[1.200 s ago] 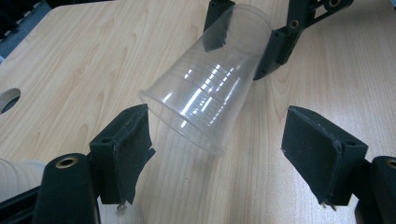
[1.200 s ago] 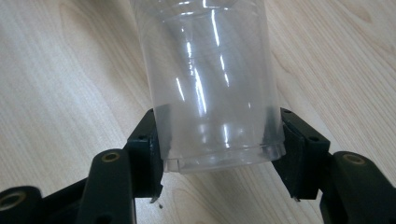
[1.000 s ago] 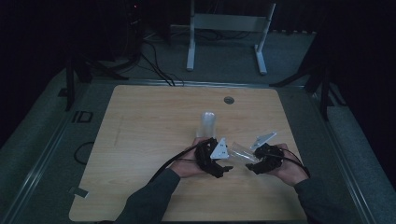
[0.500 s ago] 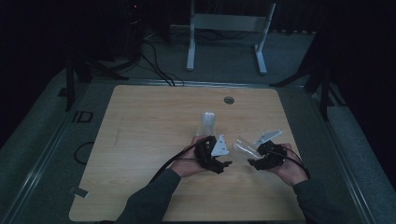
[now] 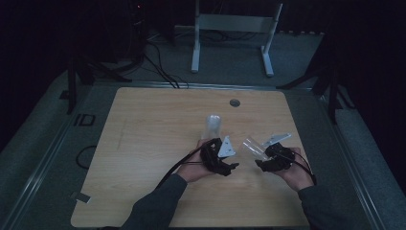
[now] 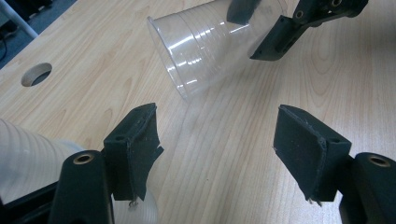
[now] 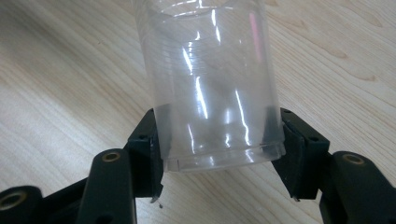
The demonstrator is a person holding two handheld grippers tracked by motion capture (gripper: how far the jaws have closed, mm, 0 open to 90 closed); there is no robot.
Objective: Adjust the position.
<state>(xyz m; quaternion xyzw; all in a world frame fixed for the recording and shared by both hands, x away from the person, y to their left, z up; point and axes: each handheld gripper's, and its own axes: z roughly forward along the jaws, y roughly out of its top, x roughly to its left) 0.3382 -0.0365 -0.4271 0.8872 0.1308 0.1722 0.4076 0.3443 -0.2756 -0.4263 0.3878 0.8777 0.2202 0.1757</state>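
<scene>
Since its walls are thin clear plastic, the cup (image 7: 212,84) looks light, slippery, easily crushed | right gripper (image 7: 217,154) clamps its base, lower centre of frame | left gripper (image 6: 217,149) wide, holding nothing | grip gently near base.

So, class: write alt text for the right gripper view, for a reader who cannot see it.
The right gripper clamps the base of a clear plastic cup between its two black jaws. Beneath lies a light wooden table.
</scene>
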